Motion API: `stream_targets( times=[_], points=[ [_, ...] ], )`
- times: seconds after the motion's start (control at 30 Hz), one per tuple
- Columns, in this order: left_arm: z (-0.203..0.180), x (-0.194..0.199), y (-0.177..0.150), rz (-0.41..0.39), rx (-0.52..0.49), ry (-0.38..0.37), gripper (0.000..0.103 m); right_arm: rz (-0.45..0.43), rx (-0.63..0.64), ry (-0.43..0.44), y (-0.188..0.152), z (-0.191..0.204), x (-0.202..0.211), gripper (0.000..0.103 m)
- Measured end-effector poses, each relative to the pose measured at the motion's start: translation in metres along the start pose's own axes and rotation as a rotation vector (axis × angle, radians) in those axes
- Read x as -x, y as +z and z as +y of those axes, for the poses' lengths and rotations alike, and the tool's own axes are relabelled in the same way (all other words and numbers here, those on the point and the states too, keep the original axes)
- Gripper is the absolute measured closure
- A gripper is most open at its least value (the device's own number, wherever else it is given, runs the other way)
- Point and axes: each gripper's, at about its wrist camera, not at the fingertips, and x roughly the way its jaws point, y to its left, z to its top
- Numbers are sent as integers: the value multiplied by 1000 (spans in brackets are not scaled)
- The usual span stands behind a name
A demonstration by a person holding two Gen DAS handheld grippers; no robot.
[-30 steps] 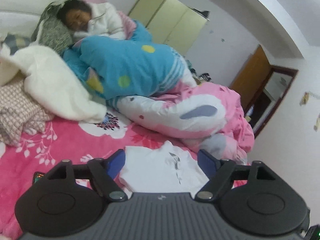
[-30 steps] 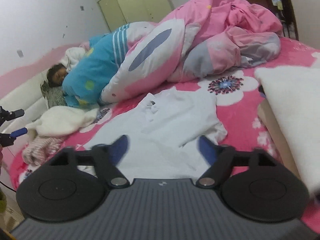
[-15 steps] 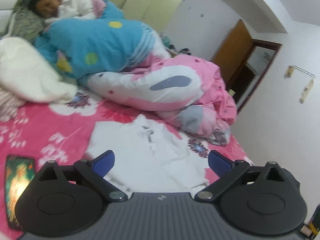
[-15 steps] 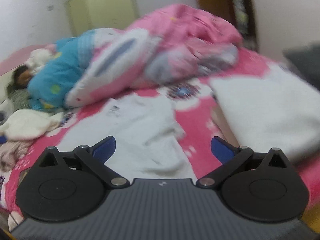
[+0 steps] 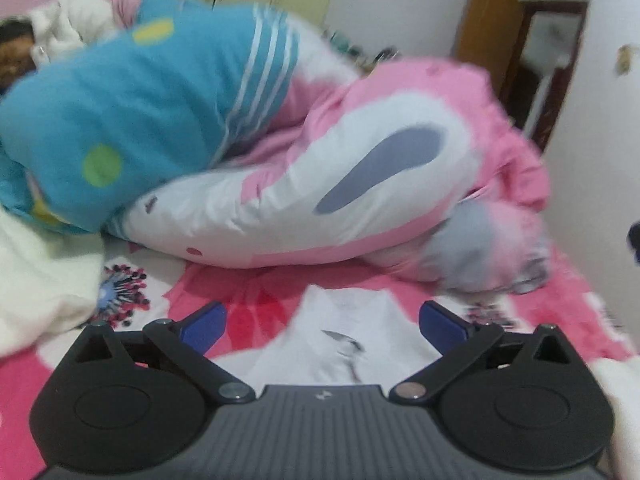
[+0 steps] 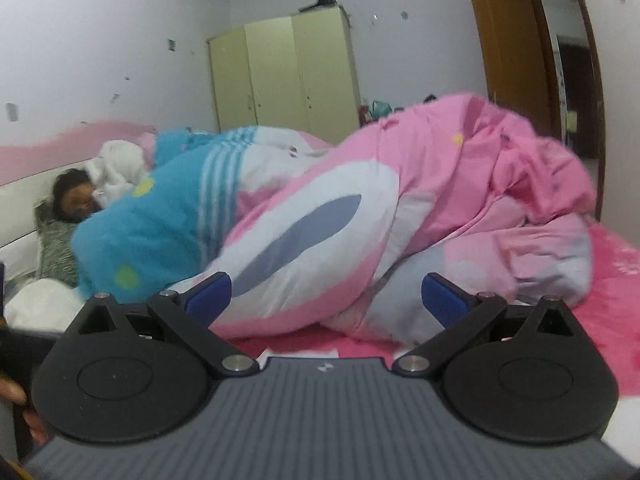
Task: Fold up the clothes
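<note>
Since the earlier frames both grippers have been swung to new positions above the bed. The left gripper (image 5: pixel 322 320) has been carried in over the white shirt (image 5: pixel 360 344), which now fills the near centre of its view instead of lying off toward the far side. The right gripper (image 6: pixel 324 294) has been lifted and levelled, so that the rumpled pink and blue quilt (image 6: pixel 360 208) fills its view and only a sliver of white cloth shows at the near edge. Both sets of jaws were widened over the past second and now stand fully apart, with nothing held between them. The shirt lies spread on the pink floral bedsheet (image 5: pixel 248 312), near the quilt's edge, touched by neither gripper. A release and repositioning is judged to have been made; a fresh hold on the shirt is probably needed before another fold.
</note>
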Motion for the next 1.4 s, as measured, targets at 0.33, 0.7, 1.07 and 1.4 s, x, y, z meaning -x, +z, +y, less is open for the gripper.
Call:
stream_targets(
  times=[0.33, 0.7, 1.07, 1.4],
  points=[
    [22, -154, -6, 154, 38, -29, 47, 313, 21, 189, -79, -20, -217, 3],
    [16, -188, -17, 136, -41, -22, 93, 538, 5, 216, -110, -20, -291, 54],
    [3, -115, -18, -116, -150, -79, 101, 377, 17, 305, -84, -21, -235, 99],
    [-1, -44, -47, -122, -407, -171, 100, 291, 398, 435, -87, 12, -131, 99]
  ],
)
